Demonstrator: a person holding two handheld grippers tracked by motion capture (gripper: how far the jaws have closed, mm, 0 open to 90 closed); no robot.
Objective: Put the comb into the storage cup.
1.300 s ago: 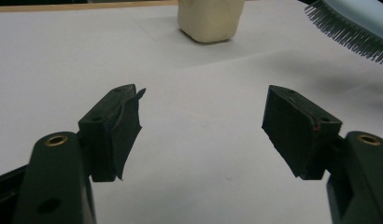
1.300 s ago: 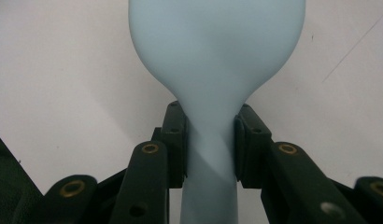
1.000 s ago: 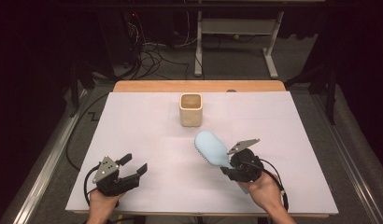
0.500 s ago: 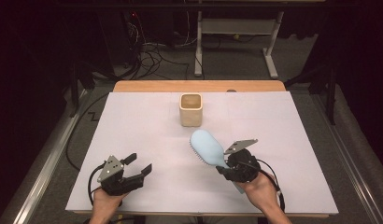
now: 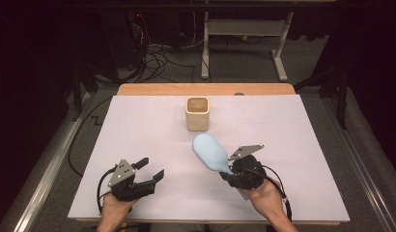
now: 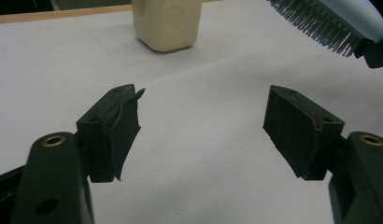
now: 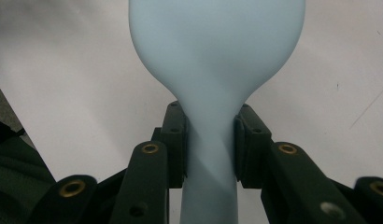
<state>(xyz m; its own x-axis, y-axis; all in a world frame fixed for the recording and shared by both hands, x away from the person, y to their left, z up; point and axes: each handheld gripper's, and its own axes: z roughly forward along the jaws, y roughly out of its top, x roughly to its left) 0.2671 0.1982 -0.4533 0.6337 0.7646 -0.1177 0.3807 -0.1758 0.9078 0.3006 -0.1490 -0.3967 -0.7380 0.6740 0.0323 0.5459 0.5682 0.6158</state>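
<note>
Hairbrush (image 5: 211, 152), pale blue, was clamped by its handle neck between the closed-in jaws of the right gripper (image 5: 229, 170), its bristles, seen from the left gripper view, facing down, while left of it the left gripper (image 5: 150, 169) hung wide apart, empty, the beige cup (image 5: 197, 112) beyond.

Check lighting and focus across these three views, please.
High view: white table evenly lit, surroundings dark. Left gripper view: near jaws sharp, cup and hairbrush bristles slightly soft. Right gripper view: hairbrush neck crisp between the jaws, head paler, no harsh glare.
</note>
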